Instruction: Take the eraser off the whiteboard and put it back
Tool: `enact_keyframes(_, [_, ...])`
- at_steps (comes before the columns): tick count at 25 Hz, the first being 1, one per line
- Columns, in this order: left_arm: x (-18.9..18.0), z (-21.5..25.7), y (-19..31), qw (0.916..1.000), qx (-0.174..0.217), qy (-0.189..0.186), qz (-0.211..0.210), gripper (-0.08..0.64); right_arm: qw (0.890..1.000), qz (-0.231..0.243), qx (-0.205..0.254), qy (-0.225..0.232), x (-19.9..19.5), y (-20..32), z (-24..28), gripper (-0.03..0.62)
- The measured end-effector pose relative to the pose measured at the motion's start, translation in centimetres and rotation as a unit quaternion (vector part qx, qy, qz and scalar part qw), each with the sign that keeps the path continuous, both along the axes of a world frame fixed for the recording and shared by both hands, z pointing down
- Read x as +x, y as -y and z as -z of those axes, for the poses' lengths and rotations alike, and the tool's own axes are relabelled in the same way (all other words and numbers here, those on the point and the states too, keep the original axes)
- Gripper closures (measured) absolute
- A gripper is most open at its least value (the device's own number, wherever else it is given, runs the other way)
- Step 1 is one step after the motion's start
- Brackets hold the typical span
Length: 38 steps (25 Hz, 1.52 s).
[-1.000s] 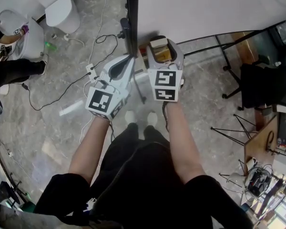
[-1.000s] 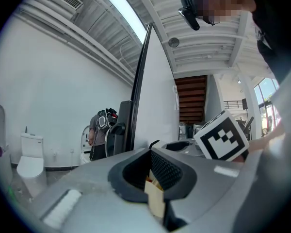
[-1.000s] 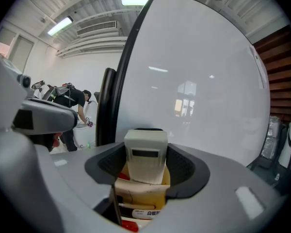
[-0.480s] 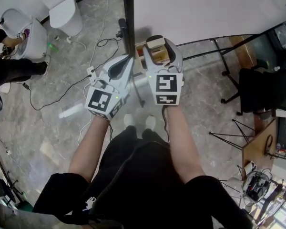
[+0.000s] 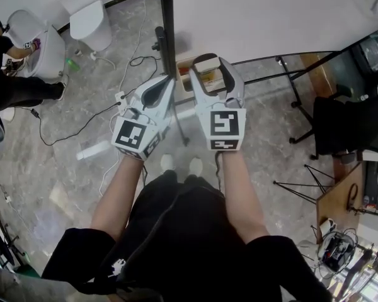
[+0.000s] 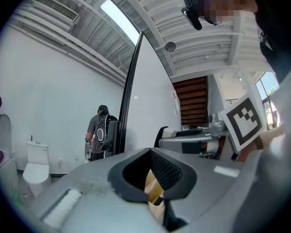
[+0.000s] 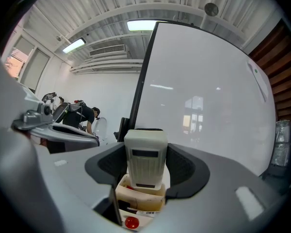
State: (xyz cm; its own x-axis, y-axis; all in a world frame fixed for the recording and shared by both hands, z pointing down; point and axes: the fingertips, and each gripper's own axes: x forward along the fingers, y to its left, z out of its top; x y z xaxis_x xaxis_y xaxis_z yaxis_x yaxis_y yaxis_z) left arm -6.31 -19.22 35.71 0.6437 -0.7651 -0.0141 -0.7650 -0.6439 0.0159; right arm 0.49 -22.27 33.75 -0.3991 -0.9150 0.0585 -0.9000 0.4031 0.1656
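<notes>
My right gripper (image 5: 208,68) is shut on the eraser (image 5: 207,61), a cream-white block held upright between its dark pads. In the right gripper view the eraser (image 7: 145,160) fills the gap between the jaws of that gripper (image 7: 145,165), just in front of the whiteboard (image 7: 203,91). The whiteboard (image 5: 271,11) spans the top of the head view behind its black frame post (image 5: 168,24). Beside it on the left, my left gripper (image 5: 167,83) is shut and empty. In the left gripper view this gripper (image 6: 150,152) points past the board's edge (image 6: 131,96).
An open box of markers (image 7: 138,200) sits below the eraser, near the board's foot (image 5: 188,68). Toilets (image 5: 88,11) and a bent-over person (image 5: 12,80) are at the far left, with cables on the floor. A black chair (image 5: 346,124) and a wooden table (image 5: 340,197) stand at the right.
My right gripper has risen a little with the eraser still held between its jaws. The left gripper has hardly moved and stays shut.
</notes>
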Motion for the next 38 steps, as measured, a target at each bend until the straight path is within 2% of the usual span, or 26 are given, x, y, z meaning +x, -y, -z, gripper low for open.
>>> enact_keyframes(18, [0.6, 1.7, -2.0, 0.9999, 0.011, -0.003, 0.008, 0.557, 1.000, 0.017, 0.025, 0.008, 2.7, -5.2, 2.4, 0.327])
enact_keyframes(25, [0.1, 2.4, -2.7, 0.9998, 0.015, -0.008, 0.008, 0.557, 0.999, 0.030, 0.029, 0.013, 2.2, -6.9, 2.9, 0.327])
enact_keyframes(34, [-0.6, 2.9, -3.2, 0.9998, 0.018, -0.008, 0.008, 0.557, 0.999, 0.024, 0.034, 0.012, 2.0, -7.4, 3.4, 0.327])
enact_keyframes(38, [-0.7, 3.1, -3.0, 0.9997, 0.016, -0.019, 0.000, 0.557, 0.999, 0.020, 0.035, 0.012, 1.8, -7.1, 3.5, 0.327])
